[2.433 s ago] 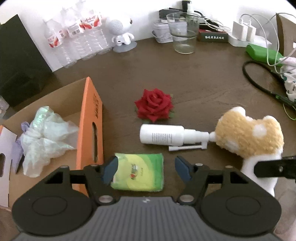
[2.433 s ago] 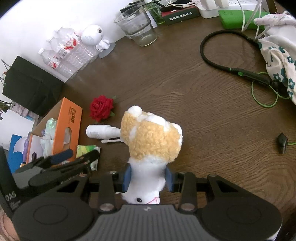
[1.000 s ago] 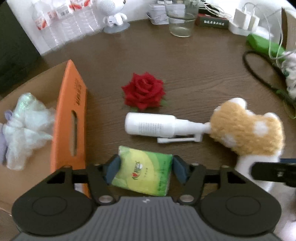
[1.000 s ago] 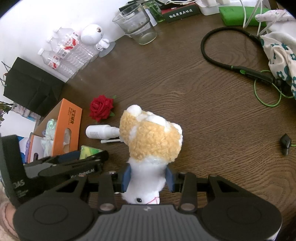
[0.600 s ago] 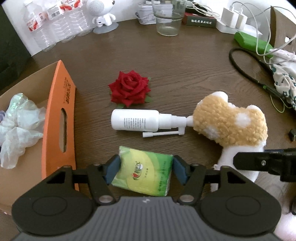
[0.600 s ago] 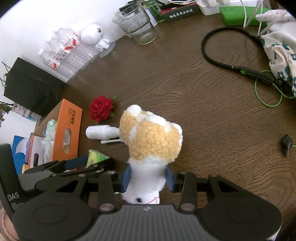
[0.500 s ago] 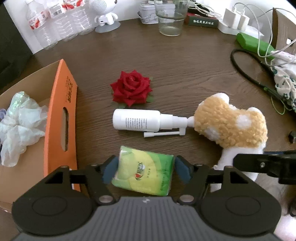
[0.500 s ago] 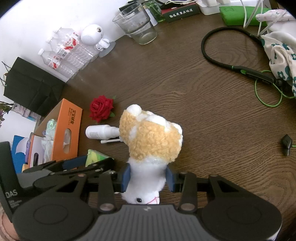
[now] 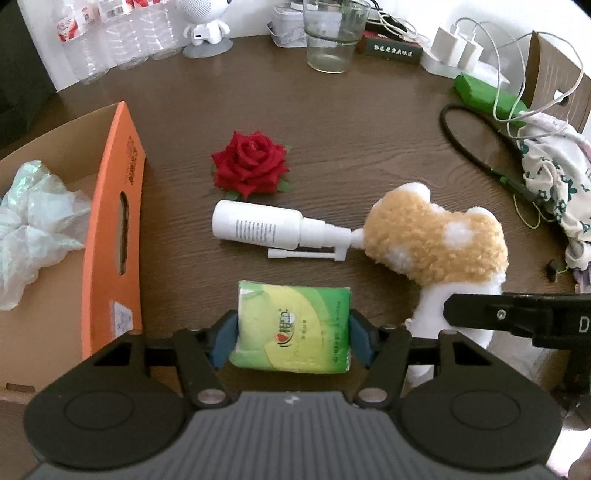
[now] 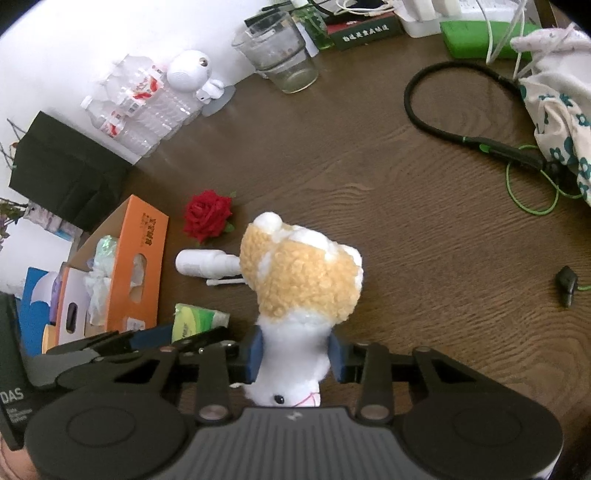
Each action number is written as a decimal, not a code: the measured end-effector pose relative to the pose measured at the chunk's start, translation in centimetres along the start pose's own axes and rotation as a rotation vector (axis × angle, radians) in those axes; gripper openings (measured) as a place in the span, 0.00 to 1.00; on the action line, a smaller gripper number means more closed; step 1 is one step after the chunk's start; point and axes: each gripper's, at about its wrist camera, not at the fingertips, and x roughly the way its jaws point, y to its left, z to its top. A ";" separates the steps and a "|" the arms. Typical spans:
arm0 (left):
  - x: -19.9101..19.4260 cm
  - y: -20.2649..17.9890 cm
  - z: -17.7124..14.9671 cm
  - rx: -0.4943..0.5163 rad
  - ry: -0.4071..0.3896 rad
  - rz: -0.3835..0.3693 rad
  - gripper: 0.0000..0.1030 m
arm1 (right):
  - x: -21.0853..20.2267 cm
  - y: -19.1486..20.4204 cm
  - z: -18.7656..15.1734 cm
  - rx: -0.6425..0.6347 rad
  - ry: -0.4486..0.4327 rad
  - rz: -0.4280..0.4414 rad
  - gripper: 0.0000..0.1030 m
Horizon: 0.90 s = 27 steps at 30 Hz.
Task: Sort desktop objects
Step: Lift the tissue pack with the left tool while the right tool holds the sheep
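Note:
My left gripper (image 9: 291, 341) is shut on a green tissue pack (image 9: 291, 328), its blue pads pressed on both sides. The pack also shows in the right wrist view (image 10: 195, 319). My right gripper (image 10: 295, 356) is shut on the white body of a tan and white plush toy (image 10: 299, 284), which also shows in the left wrist view (image 9: 436, 240). A white spray bottle (image 9: 266, 229) lies beyond the pack, its nozzle touching the plush. A red rose (image 9: 251, 166) lies behind the bottle.
An open orange cardboard box (image 9: 114, 229) with crumpled plastic (image 9: 33, 221) stands at the left. At the back are a glass (image 9: 328, 40), water bottles (image 9: 118, 33), a white robot figure (image 9: 203, 22) and chargers (image 9: 454, 48). A black cable (image 10: 461, 136) and floral cloth (image 10: 557, 99) lie right.
My left gripper moved forward over the tissue pack and closed on its sides. My right gripper stayed still, holding the plush.

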 end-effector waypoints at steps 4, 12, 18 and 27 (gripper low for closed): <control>-1.2 0.2 -0.6 -0.007 -0.018 -0.006 0.61 | -0.9 0.8 -0.7 -0.028 -0.014 -0.008 0.33; -4.4 0.4 -2.5 -0.019 -0.062 -0.021 0.61 | -2.9 2.7 -2.5 -0.083 -0.039 -0.024 0.33; -7.2 1.0 -4.5 -0.038 -0.100 -0.032 0.61 | -4.6 4.4 -4.6 -0.133 -0.051 -0.043 0.33; -11.4 4.4 -7.7 -0.092 -0.164 -0.052 0.61 | -6.2 8.8 -7.7 -0.244 -0.080 -0.088 0.33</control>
